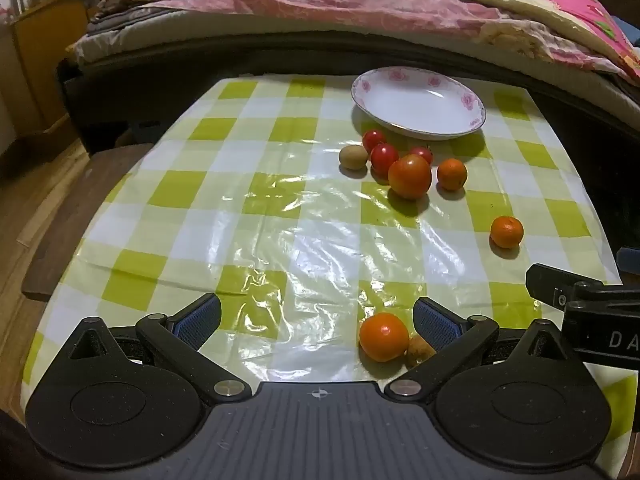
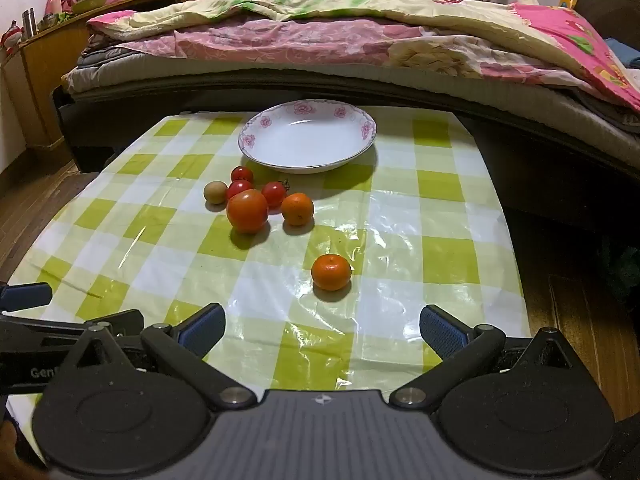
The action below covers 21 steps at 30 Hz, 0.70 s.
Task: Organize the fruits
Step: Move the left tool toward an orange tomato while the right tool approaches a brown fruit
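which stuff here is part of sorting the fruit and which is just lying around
Job: plate; tomatoes; oranges; brown fruit; left gripper; right gripper.
Lying about: bed quilt; wooden cabinet; checked tablecloth.

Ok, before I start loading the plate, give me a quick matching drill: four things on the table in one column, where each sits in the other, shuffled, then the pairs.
Things:
1. plate
2. lone tangerine
3. brown round fruit
4. orange tomato by the left gripper

Places:
A. left end of the fruit cluster
B. far end of the checked cloth, nothing in it
C. nearest the left gripper's right finger, touching a small brown fruit
D. alone, in front of the open right gripper

Pairs: 1-B, 2-D, 3-A, 4-C
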Each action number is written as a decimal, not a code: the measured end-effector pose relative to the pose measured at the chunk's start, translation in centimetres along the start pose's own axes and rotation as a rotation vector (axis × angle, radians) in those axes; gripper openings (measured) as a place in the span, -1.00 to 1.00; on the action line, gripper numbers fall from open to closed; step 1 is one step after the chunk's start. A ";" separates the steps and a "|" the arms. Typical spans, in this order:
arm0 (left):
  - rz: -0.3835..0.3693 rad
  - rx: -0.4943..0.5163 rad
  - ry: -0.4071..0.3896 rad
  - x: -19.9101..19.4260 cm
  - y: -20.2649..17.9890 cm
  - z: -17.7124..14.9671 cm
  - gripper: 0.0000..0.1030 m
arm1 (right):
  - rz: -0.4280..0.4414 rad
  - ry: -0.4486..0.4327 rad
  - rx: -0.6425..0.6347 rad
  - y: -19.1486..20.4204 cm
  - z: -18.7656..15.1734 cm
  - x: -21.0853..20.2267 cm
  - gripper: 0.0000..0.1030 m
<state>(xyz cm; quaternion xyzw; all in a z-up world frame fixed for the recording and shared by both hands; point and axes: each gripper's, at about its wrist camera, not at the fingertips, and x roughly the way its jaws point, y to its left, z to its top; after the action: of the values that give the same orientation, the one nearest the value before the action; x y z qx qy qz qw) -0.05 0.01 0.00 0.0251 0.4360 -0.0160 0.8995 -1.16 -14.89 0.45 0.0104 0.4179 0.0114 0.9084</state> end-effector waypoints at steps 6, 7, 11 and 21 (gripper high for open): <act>0.000 0.003 0.001 0.1 0.2 -0.3 1.00 | -0.001 -0.006 0.000 0.1 -0.1 0.0 1.00; 0.001 0.004 0.000 0.1 0.2 -0.3 1.00 | -0.001 -0.007 0.000 0.1 -0.1 -0.1 1.00; 0.004 0.002 0.003 -0.2 0.2 -0.4 1.00 | -0.004 -0.007 -0.004 0.3 -0.2 0.1 1.00; 0.006 0.009 -0.010 -0.9 0.5 -0.4 1.00 | -0.010 -0.019 -0.031 0.5 -0.3 -0.5 1.00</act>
<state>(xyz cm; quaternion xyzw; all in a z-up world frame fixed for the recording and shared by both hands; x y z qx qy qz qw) -0.90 0.50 0.41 0.0304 0.4312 -0.0157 0.9016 -1.71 -14.36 0.69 -0.0056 0.4091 0.0133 0.9124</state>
